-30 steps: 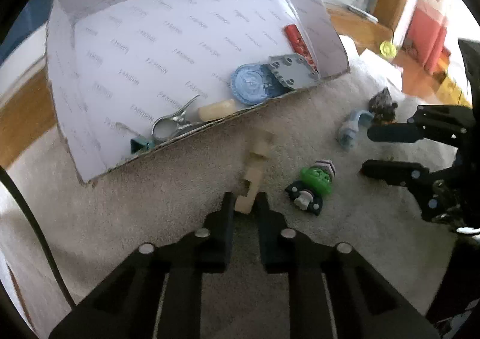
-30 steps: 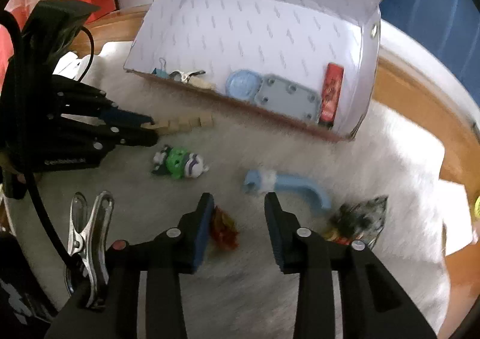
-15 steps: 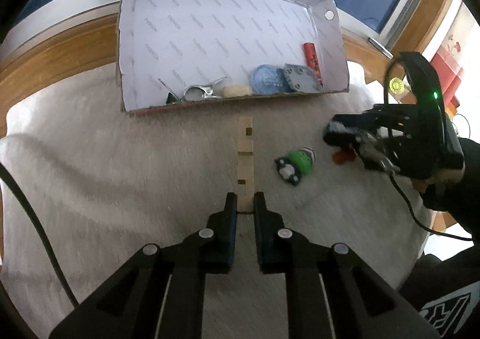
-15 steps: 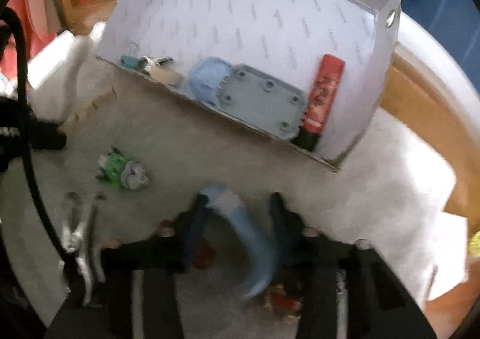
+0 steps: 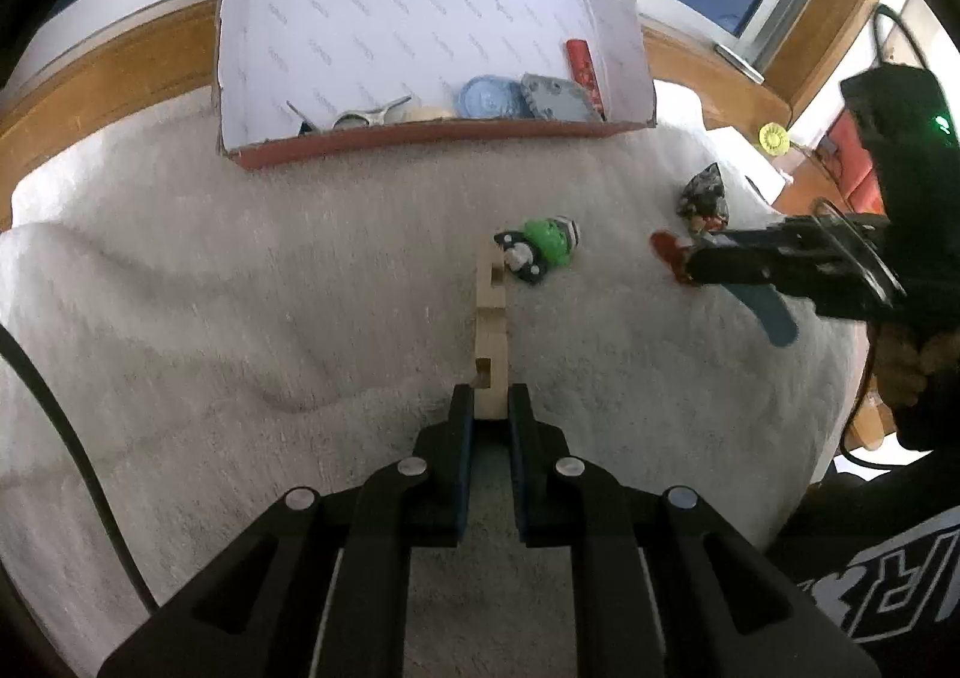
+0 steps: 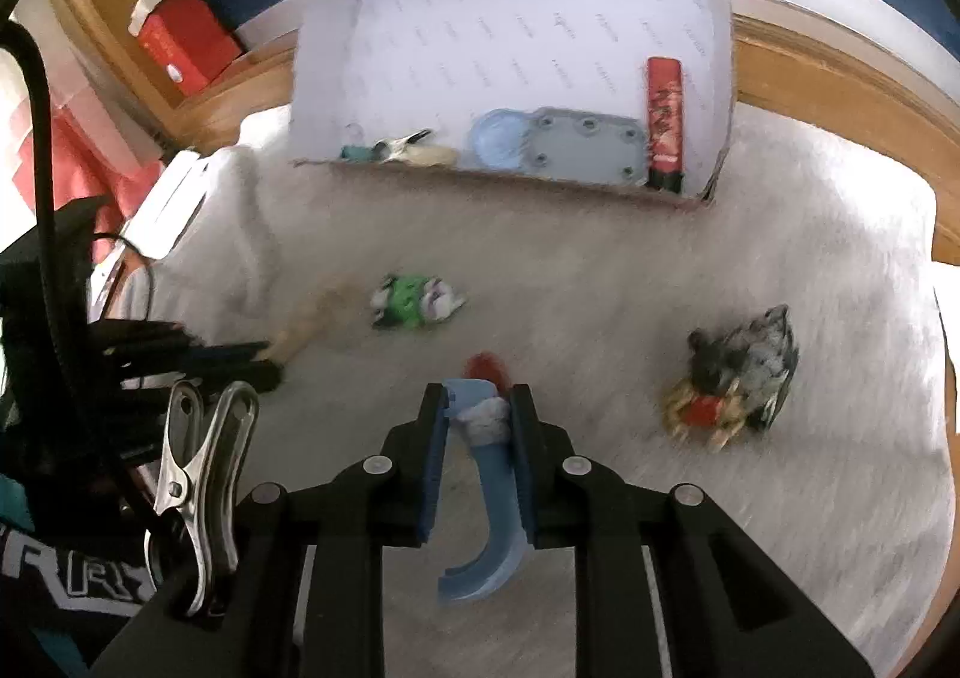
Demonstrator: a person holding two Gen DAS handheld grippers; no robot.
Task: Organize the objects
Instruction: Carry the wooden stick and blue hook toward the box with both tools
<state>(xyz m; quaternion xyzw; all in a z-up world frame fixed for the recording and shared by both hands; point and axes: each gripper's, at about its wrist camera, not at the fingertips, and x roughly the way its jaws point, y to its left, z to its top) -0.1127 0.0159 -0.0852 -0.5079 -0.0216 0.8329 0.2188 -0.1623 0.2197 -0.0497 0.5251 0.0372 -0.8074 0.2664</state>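
My left gripper [image 5: 492, 402] is shut on the near end of a notched wooden piece [image 5: 492, 330], which sticks out forward over the white towel [image 5: 240, 318]. My right gripper [image 6: 477, 402] has its jaws closing on a light blue curved piece [image 6: 495, 492], pads pressing its upper part. In the left wrist view the right gripper [image 5: 696, 264] holds that blue piece [image 5: 774, 318] off the towel. A green toy figure [image 5: 546, 246], a small red piece [image 5: 666, 249] and a dark toy [image 5: 705, 198] lie on the towel. The open white box [image 5: 432, 138] stands behind them.
The box [image 6: 498, 177] holds a metal clip [image 5: 366, 117], a cream item, a blue disc [image 6: 501, 141], a grey plate [image 6: 585, 150] and a red tube [image 6: 663, 120]. Another metal clip [image 6: 198, 468] shows beside my right gripper. A wooden ledge [image 5: 120, 78] runs behind the towel.
My right gripper closed on the blue curved piece and lifted it off the towel. My left gripper drew back from the box with the wooden piece still in it.
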